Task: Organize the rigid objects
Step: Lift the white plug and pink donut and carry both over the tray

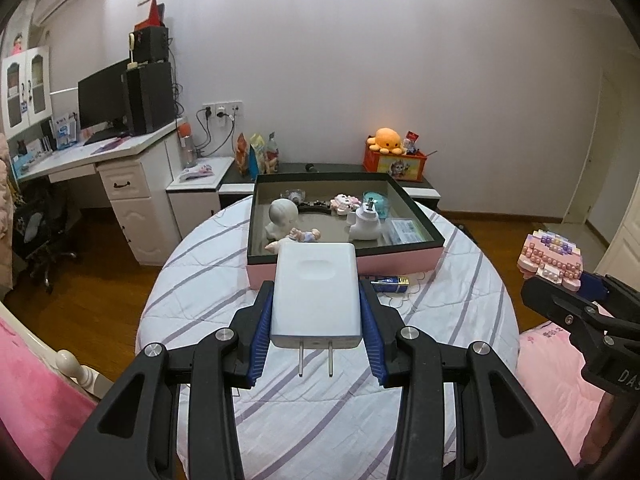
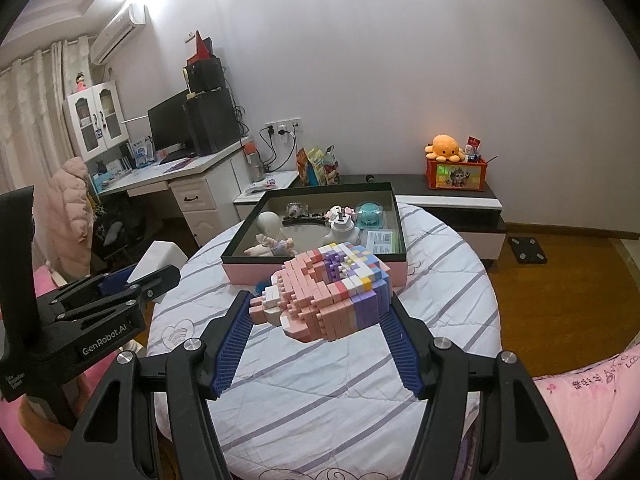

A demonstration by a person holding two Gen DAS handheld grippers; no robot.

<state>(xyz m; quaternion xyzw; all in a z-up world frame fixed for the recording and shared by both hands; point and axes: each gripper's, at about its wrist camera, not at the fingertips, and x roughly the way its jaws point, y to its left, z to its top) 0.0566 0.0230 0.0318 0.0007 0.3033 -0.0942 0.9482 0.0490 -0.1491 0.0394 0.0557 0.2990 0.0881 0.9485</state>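
Observation:
My left gripper (image 1: 316,286) is shut on a white two-prong charger (image 1: 314,292), held above the round striped table (image 1: 320,420) with its prongs pointing toward the camera. My right gripper (image 2: 319,297) is shut on a pink and purple brick-built figure (image 2: 328,288), also off the table. Each gripper shows at the edge of the other's view, the right gripper (image 1: 560,292) and the left gripper (image 2: 152,276). Just beyond both stands a pink box with a dark rim (image 1: 420,220) holding a white figurine (image 1: 283,216), a small doll (image 1: 306,236), a white plug piece (image 1: 366,222) and a teal item (image 1: 376,202).
A small blue item (image 1: 390,283) lies on the table in front of the box. A white desk (image 1: 120,152) with a monitor stands at the left, and a low cabinet (image 2: 448,200) behind carries an orange box (image 2: 456,174). Pink bedding (image 2: 592,412) lies at the right.

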